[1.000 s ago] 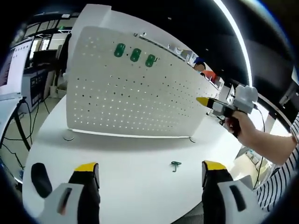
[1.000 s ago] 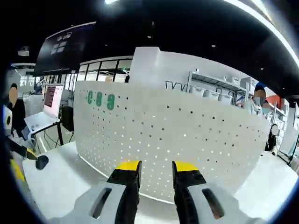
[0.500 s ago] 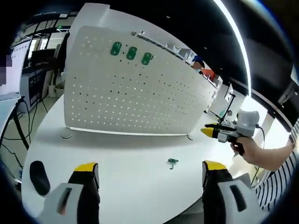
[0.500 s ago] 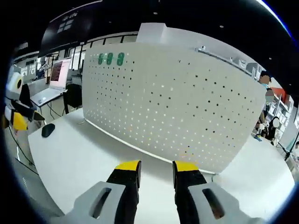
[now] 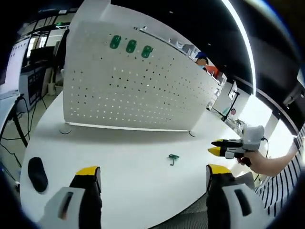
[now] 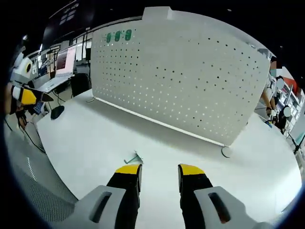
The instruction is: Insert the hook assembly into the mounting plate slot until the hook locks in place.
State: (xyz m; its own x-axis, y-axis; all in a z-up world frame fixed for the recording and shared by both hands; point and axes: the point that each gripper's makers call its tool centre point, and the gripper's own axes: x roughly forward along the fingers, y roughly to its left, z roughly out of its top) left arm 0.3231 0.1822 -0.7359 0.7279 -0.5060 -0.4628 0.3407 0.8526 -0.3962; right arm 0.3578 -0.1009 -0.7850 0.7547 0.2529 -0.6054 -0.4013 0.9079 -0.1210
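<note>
The white perforated mounting plate stands upright across the far side of the round white counter, resting on small round feet at its lower corners. Three green oval hooks sit side by side near its top left corner; in the right gripper view they appear again at the top left of the plate, small and bright.

Down on the counter lies the small green hook assembly, loose, well clear of the plate's base and touched by nothing. In the right gripper view the same green piece lies just ahead of the left yellow tip of the right tool, near it but apart.

The right tool's yellow-tipped jaws stand with a clear gap between them and nothing in it. The left tool holds its jaws wide apart, also empty, hovering over the near part of the counter.

From the right edge of the left gripper view comes the right tool, held in a person's hand, its jaws pointing toward the hook assembly. A black computer mouse lies at the counter's left edge. At the far left of the right gripper view, the left tool shows its yellow tip.
</note>
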